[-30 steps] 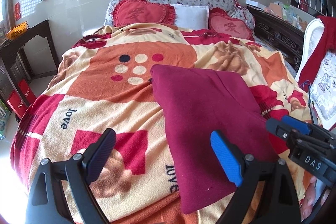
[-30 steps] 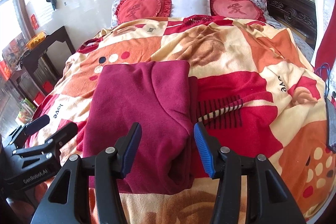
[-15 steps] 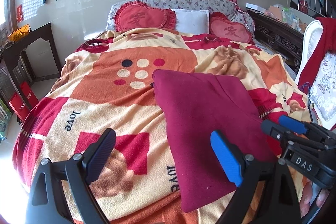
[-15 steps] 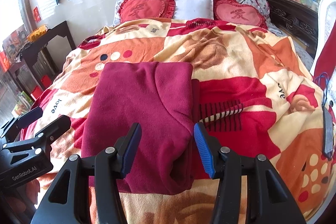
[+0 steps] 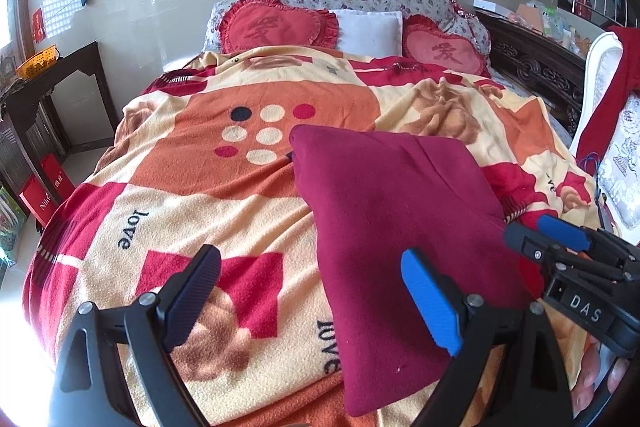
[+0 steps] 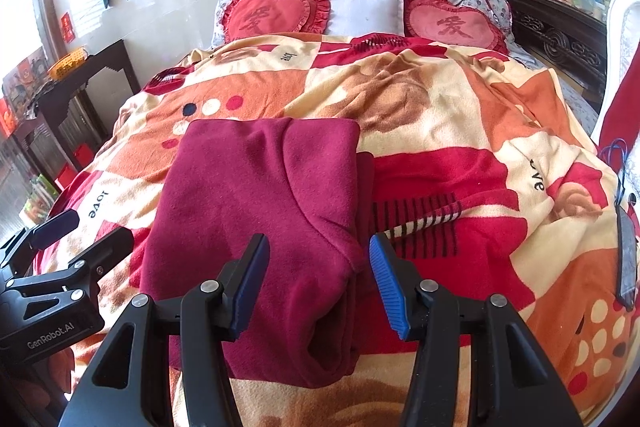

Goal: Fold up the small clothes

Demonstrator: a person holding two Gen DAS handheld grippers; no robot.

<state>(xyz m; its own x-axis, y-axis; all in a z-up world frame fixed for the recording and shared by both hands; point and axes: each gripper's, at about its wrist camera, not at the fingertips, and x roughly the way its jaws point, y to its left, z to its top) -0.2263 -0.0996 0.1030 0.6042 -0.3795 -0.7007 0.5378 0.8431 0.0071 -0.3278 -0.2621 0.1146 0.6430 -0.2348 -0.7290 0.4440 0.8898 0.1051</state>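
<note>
A: While our left gripper [image 5: 310, 301] hovers with its jaws spread wide over the patterned blanket [image 5: 208, 195], nothing sits between them.

B: Just to its right we see the folded maroon garment [image 5: 392, 211], lying flat on the bed, near its foot.

A: Farther right, our right gripper [image 6: 318, 283] hangs above the garment's near right edge, jaws parted more narrowly and holding nothing.

B: Behind, two red heart cushions [image 6: 276, 13] flank a white pillow [image 6: 368, 11].
</note>
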